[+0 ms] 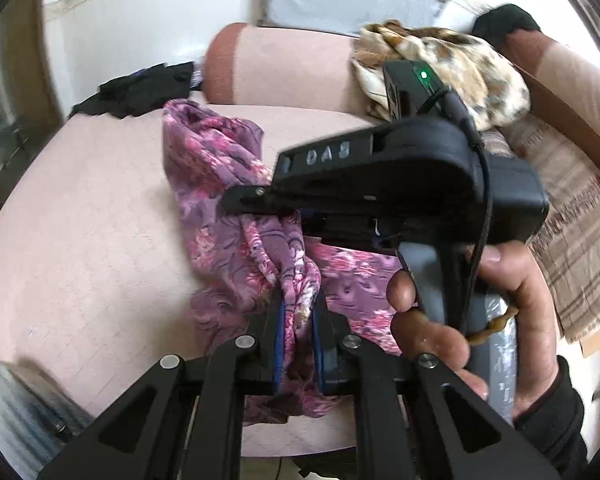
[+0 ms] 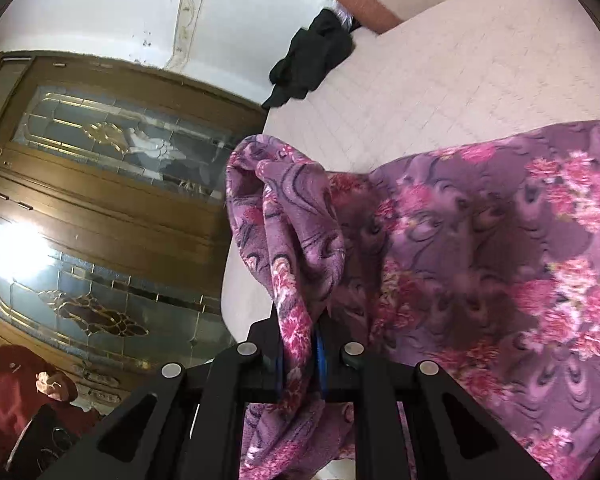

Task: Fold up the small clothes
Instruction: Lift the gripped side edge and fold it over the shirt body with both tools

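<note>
I had both the left gripper (image 1: 298,316) and right gripper (image 2: 300,354) clamped on the purple floral garment (image 1: 220,168); keeping the edges level mattered.

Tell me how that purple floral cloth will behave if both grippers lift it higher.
The purple floral cloth is probably floppy: it bunches between the left gripper and right gripper. It looks fuzzy, so it likely won't slip.

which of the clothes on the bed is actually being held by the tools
The purple floral garment: both the left tool and the right tool are shut on it. The black garment and the leopard-print one lie untouched farther back.
</note>
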Action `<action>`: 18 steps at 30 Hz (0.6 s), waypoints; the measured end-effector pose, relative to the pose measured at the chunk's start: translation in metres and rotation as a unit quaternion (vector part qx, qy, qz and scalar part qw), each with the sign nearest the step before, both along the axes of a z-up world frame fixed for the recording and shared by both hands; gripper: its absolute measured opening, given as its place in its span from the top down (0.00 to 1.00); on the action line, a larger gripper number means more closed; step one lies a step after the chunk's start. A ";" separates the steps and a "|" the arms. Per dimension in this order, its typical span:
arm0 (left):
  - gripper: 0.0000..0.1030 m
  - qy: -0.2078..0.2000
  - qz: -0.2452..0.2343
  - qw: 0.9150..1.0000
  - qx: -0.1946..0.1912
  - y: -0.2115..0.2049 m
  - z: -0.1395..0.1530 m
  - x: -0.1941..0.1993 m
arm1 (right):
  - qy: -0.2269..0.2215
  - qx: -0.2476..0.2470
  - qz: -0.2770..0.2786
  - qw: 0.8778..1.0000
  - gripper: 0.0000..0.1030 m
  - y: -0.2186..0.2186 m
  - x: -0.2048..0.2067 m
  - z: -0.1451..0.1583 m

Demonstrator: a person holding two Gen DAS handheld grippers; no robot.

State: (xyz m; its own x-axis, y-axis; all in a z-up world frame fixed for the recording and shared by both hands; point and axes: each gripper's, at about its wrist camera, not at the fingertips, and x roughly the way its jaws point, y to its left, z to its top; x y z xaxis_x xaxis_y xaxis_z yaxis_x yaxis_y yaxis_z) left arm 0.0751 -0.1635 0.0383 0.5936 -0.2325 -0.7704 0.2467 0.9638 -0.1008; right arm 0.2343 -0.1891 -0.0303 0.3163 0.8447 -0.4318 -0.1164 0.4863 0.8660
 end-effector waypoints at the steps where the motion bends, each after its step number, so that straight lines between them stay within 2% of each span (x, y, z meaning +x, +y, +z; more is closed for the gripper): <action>1: 0.89 -0.002 -0.007 1.000 0.004 -0.005 -0.002 -0.001 | 0.001 0.008 -0.003 1.000 0.88 -0.006 -0.003 0.000; 3: 0.89 0.001 -0.020 1.000 0.003 -0.015 -0.007 -0.003 | -0.003 0.006 -0.012 1.000 0.88 -0.020 -0.007 0.001; 7: 0.89 0.026 -0.044 0.998 -0.040 -0.025 -0.012 0.005 | 0.022 0.014 -0.033 0.999 0.88 -0.051 -0.015 -0.012; 8: 0.89 0.038 -0.056 0.996 -0.050 -0.033 -0.013 0.010 | 0.029 0.010 -0.041 0.999 0.88 -0.058 -0.016 -0.011; 10: 0.89 0.037 -0.083 0.994 -0.056 -0.052 -0.013 0.015 | 0.022 -0.004 -0.058 0.998 0.88 -0.075 -0.023 -0.002; 14: 0.89 0.047 -0.137 0.986 -0.085 -0.082 -0.018 0.020 | 0.015 -0.010 -0.115 0.993 0.88 -0.125 -0.045 0.006; 16: 0.89 0.060 -0.171 0.980 -0.082 -0.104 -0.031 0.027 | 0.026 -0.021 -0.149 0.988 0.88 -0.152 -0.056 0.001; 18: 0.89 0.086 -0.182 0.977 -0.076 -0.117 -0.050 0.038 | 0.049 -0.038 -0.171 0.983 0.88 -0.170 -0.058 -0.012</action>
State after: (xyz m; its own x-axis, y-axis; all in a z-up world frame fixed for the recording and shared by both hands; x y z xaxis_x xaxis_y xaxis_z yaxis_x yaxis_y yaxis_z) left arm 0.1130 -0.2808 -0.0120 0.3155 -0.5229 -0.7918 0.5365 0.7866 -0.3057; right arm 0.1759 -0.3595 -0.0428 0.5291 0.6610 -0.5320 0.1476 0.5457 0.8249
